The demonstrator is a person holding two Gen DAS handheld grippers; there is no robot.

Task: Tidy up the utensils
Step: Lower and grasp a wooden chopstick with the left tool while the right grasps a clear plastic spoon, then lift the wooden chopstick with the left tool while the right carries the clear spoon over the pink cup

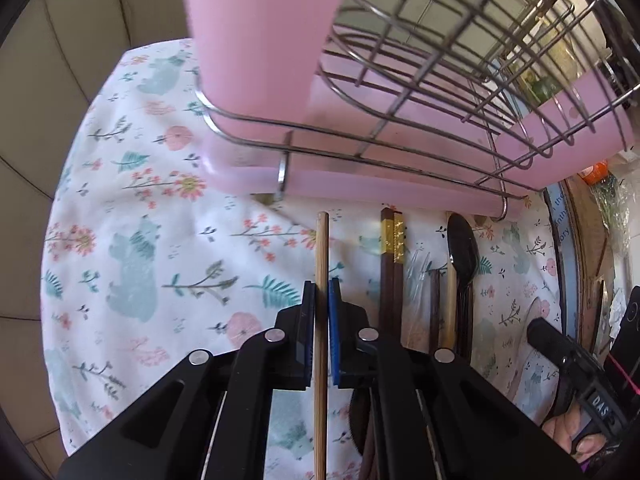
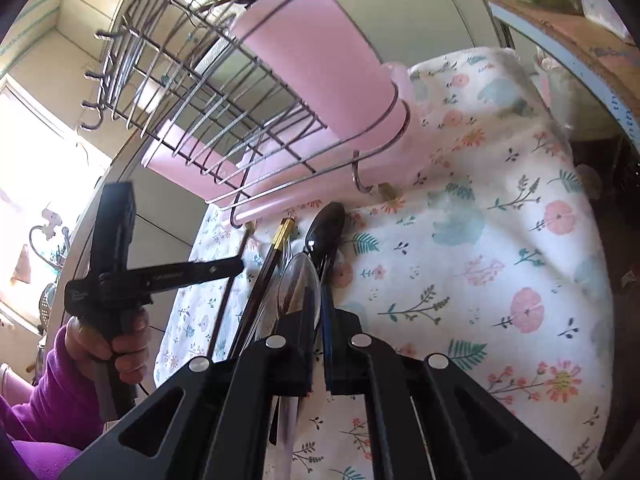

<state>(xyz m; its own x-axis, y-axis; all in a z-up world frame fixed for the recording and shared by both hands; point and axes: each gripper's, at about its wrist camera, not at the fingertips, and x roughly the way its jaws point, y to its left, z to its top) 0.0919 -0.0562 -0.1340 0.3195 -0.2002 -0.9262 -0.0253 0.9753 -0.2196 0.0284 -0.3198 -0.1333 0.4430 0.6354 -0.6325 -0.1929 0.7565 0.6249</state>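
My left gripper (image 1: 322, 294) is shut on a light bamboo chopstick (image 1: 322, 248) that points toward the wire dish rack (image 1: 420, 92) with its pink utensil cup (image 1: 264, 40) and pink drip tray (image 1: 360, 184). To its right on the floral cloth (image 1: 160, 200) lie dark chopsticks with gold bands (image 1: 394, 248), a clear plastic fork (image 1: 418, 268) and a dark spoon (image 1: 462, 248). My right gripper (image 2: 320, 308) is shut on a clear plastic spoon (image 2: 298, 280), beside the dark spoon (image 2: 328, 224) and the gold-banded chopsticks (image 2: 276, 248). The left gripper (image 2: 236, 266) also shows in the right wrist view.
The rack (image 2: 200, 92) stands on the floral cloth (image 2: 480, 240), with the pink cup (image 2: 320, 56) at its end. A blue-rimmed board (image 1: 564, 240) borders the cloth. A tiled wall is behind. The right gripper's body (image 1: 576, 364) shows at lower right.
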